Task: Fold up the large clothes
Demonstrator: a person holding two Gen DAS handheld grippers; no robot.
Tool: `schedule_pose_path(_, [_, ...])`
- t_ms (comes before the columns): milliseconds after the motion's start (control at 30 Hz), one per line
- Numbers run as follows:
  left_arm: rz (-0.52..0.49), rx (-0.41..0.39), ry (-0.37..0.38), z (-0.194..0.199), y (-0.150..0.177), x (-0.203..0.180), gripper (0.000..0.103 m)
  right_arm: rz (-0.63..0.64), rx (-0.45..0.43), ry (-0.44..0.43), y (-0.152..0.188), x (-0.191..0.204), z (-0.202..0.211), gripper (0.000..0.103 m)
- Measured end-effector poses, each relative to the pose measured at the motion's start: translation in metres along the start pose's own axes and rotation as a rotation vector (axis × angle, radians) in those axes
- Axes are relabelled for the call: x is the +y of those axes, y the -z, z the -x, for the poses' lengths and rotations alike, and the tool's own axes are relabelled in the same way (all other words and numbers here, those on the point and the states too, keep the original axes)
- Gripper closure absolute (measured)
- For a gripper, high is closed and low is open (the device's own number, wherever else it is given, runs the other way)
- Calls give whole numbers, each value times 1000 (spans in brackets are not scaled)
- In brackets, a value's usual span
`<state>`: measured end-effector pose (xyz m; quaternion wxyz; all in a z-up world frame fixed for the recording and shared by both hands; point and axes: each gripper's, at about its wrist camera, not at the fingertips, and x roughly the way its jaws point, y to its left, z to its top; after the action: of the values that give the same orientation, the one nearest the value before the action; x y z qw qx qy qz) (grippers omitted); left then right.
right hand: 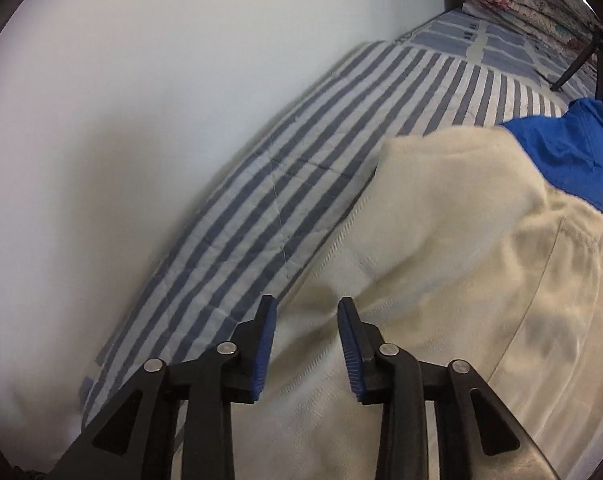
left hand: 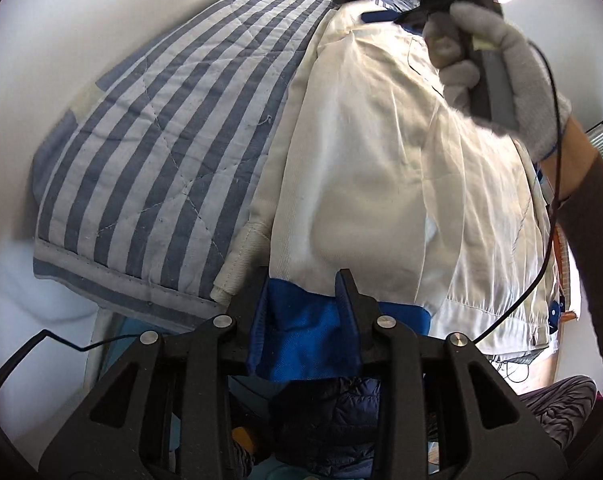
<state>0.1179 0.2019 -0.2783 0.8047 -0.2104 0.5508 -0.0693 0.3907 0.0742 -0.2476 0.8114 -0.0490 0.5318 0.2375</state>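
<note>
Left wrist: cream jacket (left hand: 365, 168) on striped quilt (left hand: 149, 152)

black grippers (right hand: 306, 344) with blue-padded jaws, silver screws; grey fuzzy glove (left hand: 497, 64), dark sleeve (left hand: 597, 216).

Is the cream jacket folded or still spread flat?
Partly folded: the cream jacket lies on the striped quilt with one side doubled over its body, blue hem hanging off.
</note>
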Motion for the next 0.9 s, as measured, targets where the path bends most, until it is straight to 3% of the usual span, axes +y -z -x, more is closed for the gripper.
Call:
schedule_pose_path(33, [-3, 1, -1, 0, 0, 1, 71, 12, -12, 30, -5, 3, 2, 42])
schedule_pose_path(133, [-14, -1, -8, 1, 1, -1, 71, 30, 9, 126, -22, 7, -10, 47])
schedule_pose_path(233, [-18, -1, -9, -1, 2, -2, 71, 58, 72, 202, -30, 10, -29, 67])
schedule_pose_path(267, [-23, -1, -11, -1, 2, -3, 71, 67, 90, 226, -32, 10, -35, 87])
schedule_pose_path(333, [-36, 0, -16, -4, 2, -4, 71, 43, 79, 219, -34, 4, -33, 102])
schedule_pose_path(467, [-52, 4, -18, -8, 4, -7, 71, -132, 11, 69, -43, -12, -15, 103])
schedule_pose_path(600, [-53, 6, -19, -8, 4, -9, 71, -114, 38, 9, -43, -11, -31, 101])
schedule_pose_path(700, [-41, -7, 14, 0, 5, -7, 71, -137, 5, -85, -34, -17, -11, 71])
schedule_pose_path(767, [-16, -18, 47, 9, 4, 0, 71, -104, -58, -84, -20, -17, 18, 71])
schedule_pose_path(900, [12, -67, 58, 24, -2, 9, 71, 14, -33, -50, 22, 2, 40, 84])
